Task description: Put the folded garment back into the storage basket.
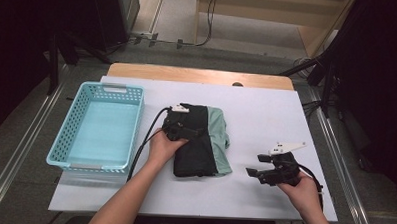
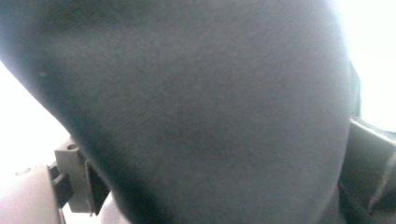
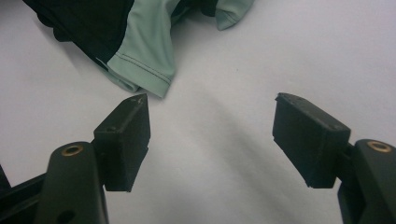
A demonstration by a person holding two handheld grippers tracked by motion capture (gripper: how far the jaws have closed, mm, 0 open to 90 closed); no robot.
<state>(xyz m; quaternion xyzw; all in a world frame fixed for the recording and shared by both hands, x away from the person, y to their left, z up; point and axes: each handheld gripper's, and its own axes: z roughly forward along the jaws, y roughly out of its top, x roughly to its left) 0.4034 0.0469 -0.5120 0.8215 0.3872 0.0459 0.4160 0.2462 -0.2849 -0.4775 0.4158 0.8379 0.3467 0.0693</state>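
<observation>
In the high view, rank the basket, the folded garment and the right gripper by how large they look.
1. Light blue basket: largest.
2. Folded black and mint green garment: clearly smaller.
3. Right gripper: smallest, though it sits nearer the camera, which enlarges it slightly.

The high view looks forward and down over the whole tabletop [image 1: 266, 109]. The left gripper view presses against the folded garment's [image 2: 196, 116] black cloth; the right gripper view, low over the tabletop, shares its green hem [image 3: 144, 60].
</observation>
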